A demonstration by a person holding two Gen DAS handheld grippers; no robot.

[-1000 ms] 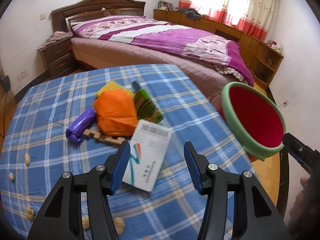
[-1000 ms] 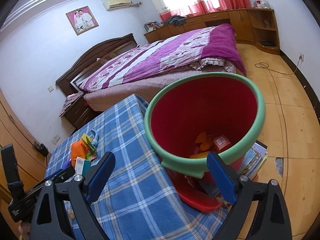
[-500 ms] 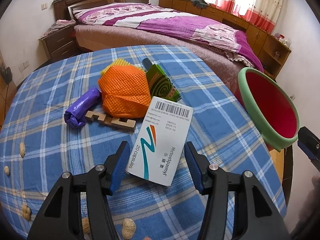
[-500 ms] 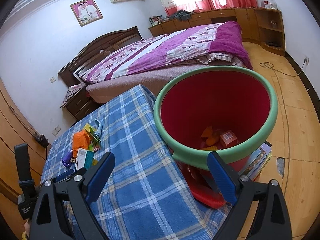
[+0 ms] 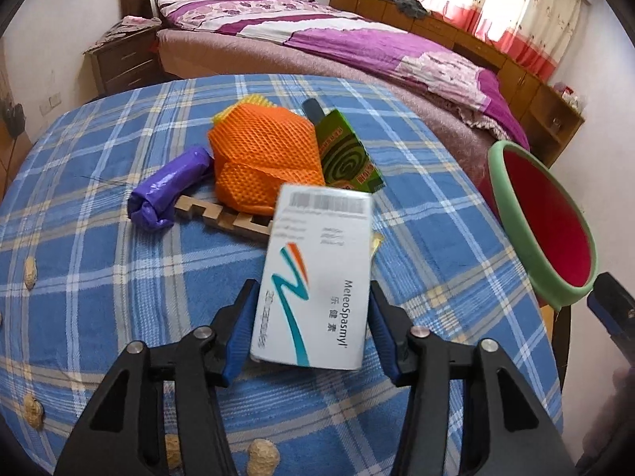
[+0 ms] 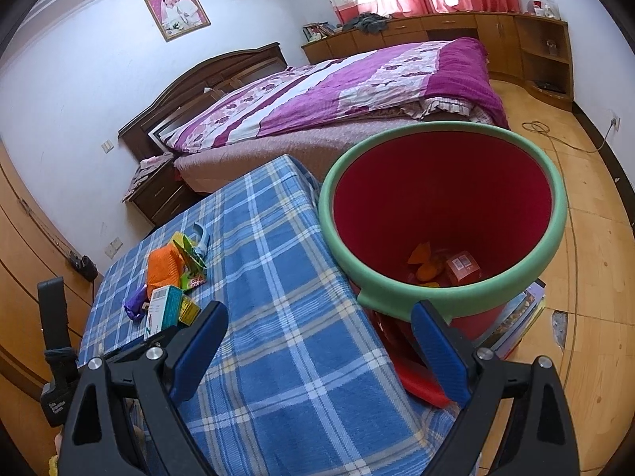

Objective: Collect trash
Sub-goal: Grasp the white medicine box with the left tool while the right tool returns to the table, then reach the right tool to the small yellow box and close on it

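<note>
A white medicine box [image 5: 317,277] with a teal and orange swoosh sits between the blue pads of my left gripper [image 5: 311,329]. The jaws are closing and both pads touch the box's long edges. Its far end looks tipped up off the blue plaid tablecloth [image 5: 99,297]. The right wrist view shows the same box [image 6: 158,309] raised above the cloth. A red bin with a green rim [image 6: 436,301] stands off the table's right edge [image 5: 512,206], with orange scraps and a small red box [image 6: 460,269] inside. My right gripper [image 6: 317,357] hangs open in front of the bin's rim.
Behind the box lie an orange mesh wrapper [image 5: 262,158], a purple roll [image 5: 170,186], a green coil box [image 5: 349,158] and a notched wooden piece [image 5: 222,218]. Peanuts [image 5: 29,273] dot the cloth's near left. A bed [image 5: 317,39] stands beyond the table.
My left gripper came down and forward until the medicine box stood between its jaws. The box turned in line with the jaws. The right gripper drifted slightly, with the bin still before it.
</note>
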